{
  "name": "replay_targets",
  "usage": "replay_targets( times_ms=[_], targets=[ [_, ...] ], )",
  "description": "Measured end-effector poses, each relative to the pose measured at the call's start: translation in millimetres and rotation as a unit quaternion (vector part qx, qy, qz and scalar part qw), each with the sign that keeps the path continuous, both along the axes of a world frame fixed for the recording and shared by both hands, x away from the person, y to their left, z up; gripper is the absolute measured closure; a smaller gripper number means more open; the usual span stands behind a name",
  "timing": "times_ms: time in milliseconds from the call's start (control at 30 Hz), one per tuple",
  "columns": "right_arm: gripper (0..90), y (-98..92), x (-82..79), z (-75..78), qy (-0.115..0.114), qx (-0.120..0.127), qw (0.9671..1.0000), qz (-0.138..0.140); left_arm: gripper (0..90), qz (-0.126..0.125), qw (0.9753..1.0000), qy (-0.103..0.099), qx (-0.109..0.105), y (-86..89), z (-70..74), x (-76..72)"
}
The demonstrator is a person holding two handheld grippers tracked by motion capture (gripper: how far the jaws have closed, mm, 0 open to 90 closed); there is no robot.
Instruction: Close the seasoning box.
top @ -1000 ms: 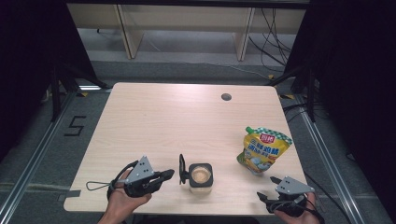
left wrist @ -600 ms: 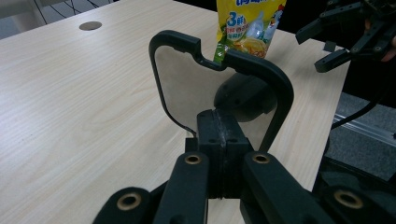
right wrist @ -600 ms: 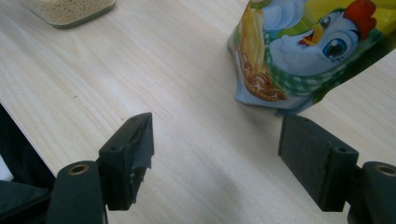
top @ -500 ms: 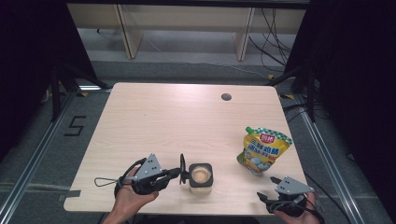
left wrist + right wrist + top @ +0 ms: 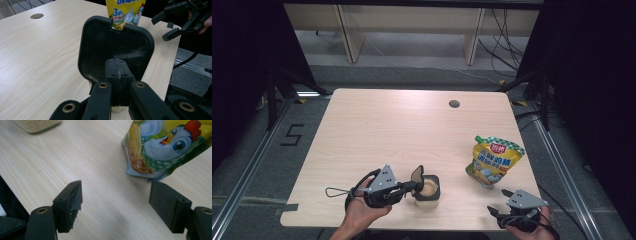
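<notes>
1. Lid point(image 5: 116, 42) first: black, rounded-square, standing upright on its edge above the container point(image 5: 428, 189), and we have it pinched at its lower rim.
2. Container next: it sits near the front edge of the table point(image 5: 402, 125), a little left of centre, mouth uncovered, with a pale tan filling showing inside.
3. Left claw point(image 5: 411, 187) comes in from the left, lying low over the table, its two pads pressed tight together on the lid's edge, no gap between them in the left gripper view.
4. Our left hand point(image 5: 364, 207) grips that claw from below at the front edge.
5. Right claw point(image 5: 499, 201) rests at the front right corner, well apart from the container, spread wide with nothing between its pads; bare wood shows between them in the right gripper view.
6. Yellow pouch point(image 5: 493, 160) with a cartoon chicken lies just beyond the right claw, on the right side of the table.
7. Round grommet hole point(image 5: 454, 104) sits far back, towards the table's far edge.
</notes>
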State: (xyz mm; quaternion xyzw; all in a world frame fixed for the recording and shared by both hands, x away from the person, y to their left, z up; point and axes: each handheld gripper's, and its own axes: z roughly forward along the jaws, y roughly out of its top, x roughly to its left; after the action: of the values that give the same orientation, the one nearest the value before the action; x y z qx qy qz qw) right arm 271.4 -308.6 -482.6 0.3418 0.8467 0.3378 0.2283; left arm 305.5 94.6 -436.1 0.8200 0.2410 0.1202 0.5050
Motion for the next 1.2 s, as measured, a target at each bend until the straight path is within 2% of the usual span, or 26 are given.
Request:
replay_targets(
  times_ms=[200,233,267,300,333,367,400,433,467,500,533,600,733,800,833,900,933,967,1067,1133,1167,1200],
  targets=[
    [27.7,-0.2,0.4,0.1,-0.004,-0.003,1.0000,0.004,88.2,-0.003,1.0000,0.007,0.002,-6.3,-3.5,0.9],
    [27.7,0.1,0.3,0.1,-0.004,-0.002,1.0000,0.004,87.9,-0.003,0.9999,0.006,0.008,-6.8,-4.0,1.1],
    [27.7,0.2,0.2,0.0,-0.003,-0.002,1.0000,0.004,87.7,-0.006,0.9999,0.009,0.004,-8.1,-5.5,1.6],
    [27.7,0.4,0.0,0.0,-0.001,-0.002,1.0000,0.003,87.5,0.000,0.9999,0.014,0.008,-8.9,-6.2,0.9],
    [27.7,0.4,0.0,0.1,-0.001,-0.001,1.0000,0.003,87.4,-0.004,0.9999,0.010,0.004,-10.3,-7.8,1.7],
    [27.7,0.1,0.3,0.1,-0.004,-0.002,1.0000,0.004,87.4,-0.009,0.9998,0.013,0.009,-10.8,-8.3,2.2],
    [27.7,0.2,0.2,0.1,-0.004,-0.002,1.0000,0.004,87.3,-0.002,0.9998,0.016,0.008,-12.3,-9.6,1.4],
    [27.7,0.2,0.2,0.1,-0.003,-0.002,1.0000,0.004,87.3,-0.009,0.9998,0.013,0.010,-12.9,-10.7,2.6],
    [27.7,0.4,0.0,-0.1,-0.001,-0.002,1.0000,0.003,87.2,-0.009,0.9997,0.019,0.010,-14.3,-12.1,1.9],
    [27.7,0.2,0.3,-0.3,-0.004,-0.004,1.0000,0.006,87.2,-0.011,0.9997,0.016,0.017,-15.1,-13.6,2.1],
    [27.7,0.1,0.5,-0.5,-0.005,-0.005,0.9999,0.008,87.1,-0.011,0.9997,0.021,0.011,-15.9,-14.6,2.0],
    [27.7,0.1,0.8,-0.4,-0.008,-0.005,0.9999,0.010,86.9,-0.011,0.9997,0.017,0.012,-16.6,-14.0,1.9],
    [27.7,0.2,0.4,-0.6,-0.006,-0.005,0.9999,0.007,84.5,-0.010,0.9996,0.025,0.006,-16.5,-14.3,1.8],
    [27.7,0.3,0.6,-0.7,-0.007,-0.006,0.9999,0.009,82.3,-0.012,0.9997,0.017,0.009,-15.2,-12.3,2.5],
    [27.7,0.5,0.5,-0.7,-0.005,-0.004,0.9999,0.008,81.2,-0.006,0.9998,0.021,-0.002,-14.8,-11.3,1.2],
    [27.7,0.2,1.0,-0.6,-0.010,-0.007,0.9999,0.011,75.4,-0.013,0.9997,0.022,-0.004,-12.1,-8.3,0.9],
    [27.7,0.4,0.7,-0.5,-0.009,-0.006,0.9999,0.011,72.3,-0.021,0.9997,0.016,-0.002,-9.2,-6.2,1.0],
    [27.7,0.3,0.9,-0.7,-0.011,-0.008,0.9998,0.012,68.1,-0.014,0.9996,0.018,-0.016,-9.1,-5.8,-0.4],
    [27.7,0.3,0.8,-0.5,-0.012,-0.008,0.9998,0.013,57.7,-0.011,0.9993,0.020,-0.028,-2.1,-3.4,-0.2],
    [27.7,0.4,0.6,-0.7,-0.010,-0.007,0.9999,0.012,50.2,-0.009,0.9995,0.012,-0.028,2.9,-3.2,0.0],
    [27.7,0.4,0.5,-0.7,-0.010,-0.008,0.9999,0.012,48.0,0.002,0.9993,0.012,-0.035,5.0,-4.5,-0.5],
    [27.7,0.4,0.5,-0.7,-0.010,-0.008,0.9999,0.012,46.3,0.001,0.9993,0.013,-0.034,8.1,-5.3,0.5]
  ],
)
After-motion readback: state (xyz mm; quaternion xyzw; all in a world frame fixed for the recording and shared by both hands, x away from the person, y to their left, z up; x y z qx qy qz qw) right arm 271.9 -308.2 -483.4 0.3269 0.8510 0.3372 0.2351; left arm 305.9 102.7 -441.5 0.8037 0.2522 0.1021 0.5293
